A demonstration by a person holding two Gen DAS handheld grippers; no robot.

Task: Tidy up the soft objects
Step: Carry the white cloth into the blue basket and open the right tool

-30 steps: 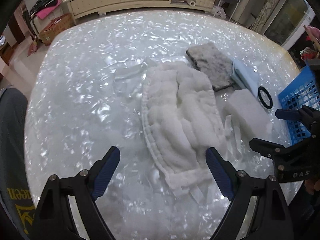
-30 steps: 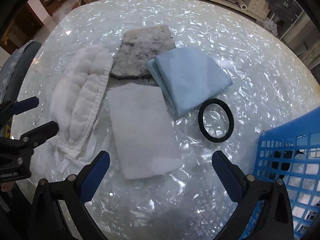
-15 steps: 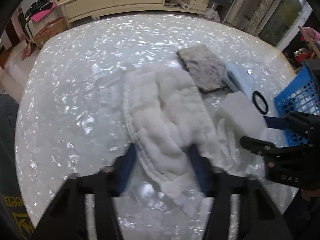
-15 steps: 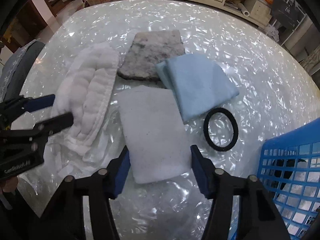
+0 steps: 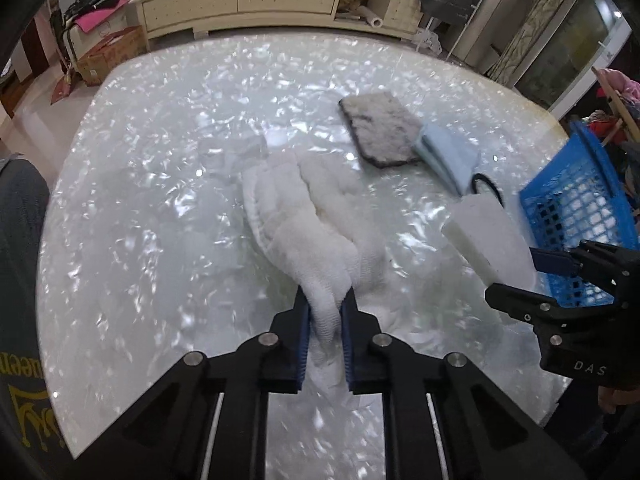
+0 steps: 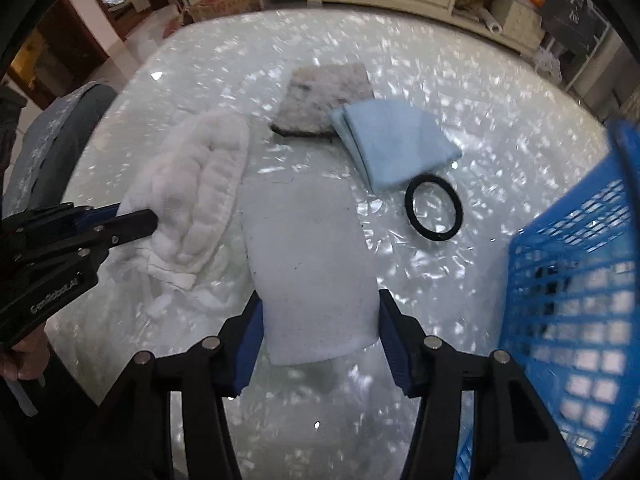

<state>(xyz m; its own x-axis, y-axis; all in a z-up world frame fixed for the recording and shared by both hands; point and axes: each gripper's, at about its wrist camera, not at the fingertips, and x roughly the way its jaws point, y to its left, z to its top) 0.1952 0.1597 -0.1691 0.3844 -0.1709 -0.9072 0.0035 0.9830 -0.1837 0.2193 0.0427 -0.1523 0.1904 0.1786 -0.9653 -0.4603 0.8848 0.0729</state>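
Note:
A white fluffy towel (image 5: 312,208) lies bunched on the shiny table (image 5: 160,200). My left gripper (image 5: 324,300) has its jaws closing, and the pads pinch the towel's near end, which is pulled up into a fold. A white foam pad (image 6: 308,248) sits between the fingers of my right gripper (image 6: 320,300), whose jaws are closing with both pads pressed on the pad's sides. The pad's near end is raised off the table. In the right wrist view the left gripper (image 6: 136,220) shows at the towel (image 6: 200,184).
A grey furry pad (image 6: 324,96), a folded light blue cloth (image 6: 392,148) and a black ring (image 6: 434,208) lie beyond the foam pad. A blue plastic basket (image 6: 580,280) stands at the right. A chair back (image 6: 52,140) is at the left edge.
Both grippers went from wide open to closed: the left onto the towel's end, the right onto the foam pad. Both objects are now lifted a little at the near end.

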